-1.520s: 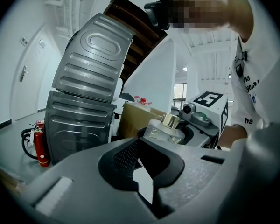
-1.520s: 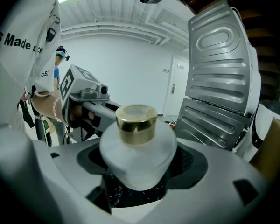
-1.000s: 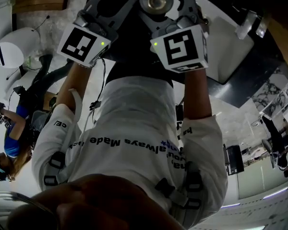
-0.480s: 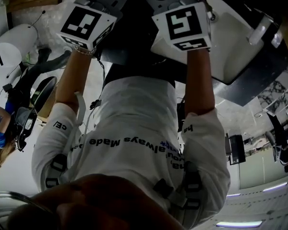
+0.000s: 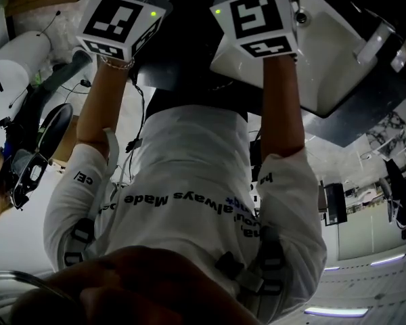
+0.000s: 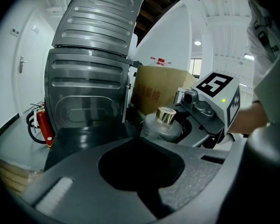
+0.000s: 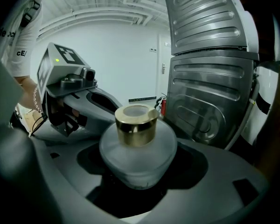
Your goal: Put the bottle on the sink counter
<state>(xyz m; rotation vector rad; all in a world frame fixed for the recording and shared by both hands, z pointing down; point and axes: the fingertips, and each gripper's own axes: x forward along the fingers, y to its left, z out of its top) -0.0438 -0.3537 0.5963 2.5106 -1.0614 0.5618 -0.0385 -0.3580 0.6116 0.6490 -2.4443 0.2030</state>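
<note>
A frosted pale bottle (image 7: 137,155) with a gold cap (image 7: 136,124) sits upright in the hollow between my right gripper's (image 7: 140,181) jaws, which are shut on its body. The left gripper view shows the same bottle (image 6: 161,125) from the side, just beyond my left gripper (image 6: 140,171), whose jaws are together around an empty dark hollow. In the head view only the two marker cubes show at the top edge, left (image 5: 122,20) and right (image 5: 256,22), held close together at arm's length; the jaws and the bottle are out of frame there.
A white basin (image 5: 338,66) set in a dark counter (image 5: 365,110) lies at the head view's upper right. Ribbed grey metal panels (image 7: 210,92) stand just behind the grippers. A cardboard box (image 6: 161,94) and a red fire extinguisher (image 6: 43,125) are further back.
Both marker cubes have slid upward toward the head view's top edge, and the white basin has come further into view. The bystander at the left has dropped mostly out of frame.
</note>
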